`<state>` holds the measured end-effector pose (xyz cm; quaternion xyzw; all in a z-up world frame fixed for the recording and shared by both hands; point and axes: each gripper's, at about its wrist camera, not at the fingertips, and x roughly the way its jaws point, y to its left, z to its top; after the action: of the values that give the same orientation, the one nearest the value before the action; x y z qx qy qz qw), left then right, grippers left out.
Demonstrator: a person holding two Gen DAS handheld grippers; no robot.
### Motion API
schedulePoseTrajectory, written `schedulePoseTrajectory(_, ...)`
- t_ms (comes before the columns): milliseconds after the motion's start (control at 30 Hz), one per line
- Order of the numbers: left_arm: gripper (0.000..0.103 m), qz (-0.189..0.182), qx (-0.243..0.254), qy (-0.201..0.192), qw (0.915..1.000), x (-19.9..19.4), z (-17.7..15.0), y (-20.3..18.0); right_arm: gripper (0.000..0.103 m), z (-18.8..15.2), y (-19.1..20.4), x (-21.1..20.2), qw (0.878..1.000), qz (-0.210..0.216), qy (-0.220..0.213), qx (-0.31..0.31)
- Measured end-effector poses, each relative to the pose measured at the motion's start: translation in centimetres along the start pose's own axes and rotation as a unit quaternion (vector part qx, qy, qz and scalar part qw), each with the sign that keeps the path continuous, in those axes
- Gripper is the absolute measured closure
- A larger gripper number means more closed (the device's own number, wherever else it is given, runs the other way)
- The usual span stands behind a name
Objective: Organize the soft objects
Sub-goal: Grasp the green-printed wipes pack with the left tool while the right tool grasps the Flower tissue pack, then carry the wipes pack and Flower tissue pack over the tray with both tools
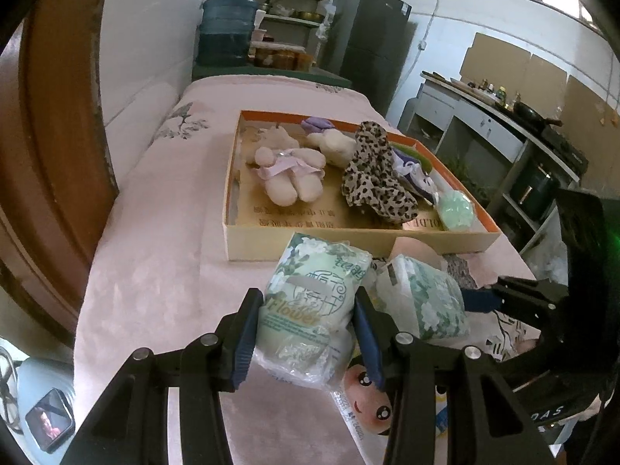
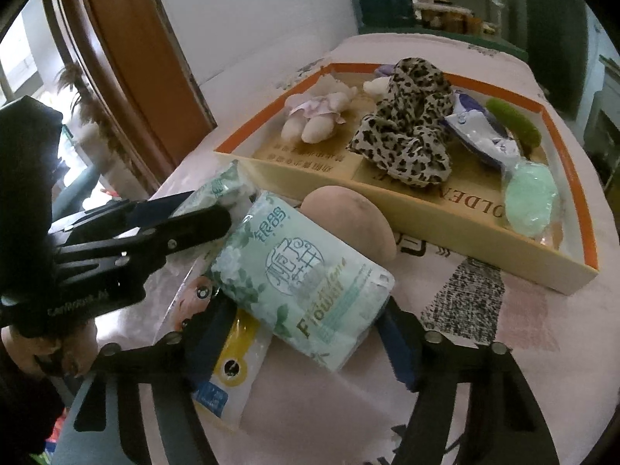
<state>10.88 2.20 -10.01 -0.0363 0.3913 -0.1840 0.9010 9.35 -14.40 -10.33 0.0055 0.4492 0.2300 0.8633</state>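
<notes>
Right wrist: doll packet [image 2: 217, 348] under tissue pack [image 2: 306, 275].

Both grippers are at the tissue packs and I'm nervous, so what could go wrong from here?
1. The left gripper pinches the first tissue pack by its slick wrapper; it might slip out.
2. The second tissue pack lies on a doll-face packet, which may drag along when it is lifted.
3. The box is crowded by the leopard scarf; a pack may land askew.
</notes>
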Motion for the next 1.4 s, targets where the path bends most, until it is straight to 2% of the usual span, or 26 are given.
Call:
schedulePoseTrajectory(567, 0.057, -0.009, 0.005, -0.046, 0.9989, -3.2, 1.7, -1.6, 0.034, -0.1, -1.0, -4.7, 0.999, 0.001, -0.041, 0.021)
schedulePoseTrajectory(900, 0.057, -0.006, 0.010, -0.070, 0.9975, -4.4, 3.9, -3.2, 0.034, 1.5, -2.0, -7.9, 0.997, -0.026, -0.075, 0.015)
schedulePoseTrajectory(1400, 0.057, -0.012, 0.002, -0.095, 0.9954, -4.1, 8.0, -5.3, 0.034, 4.5, -5.1, -10.3, 0.991, -0.053, -0.116, 0.034)
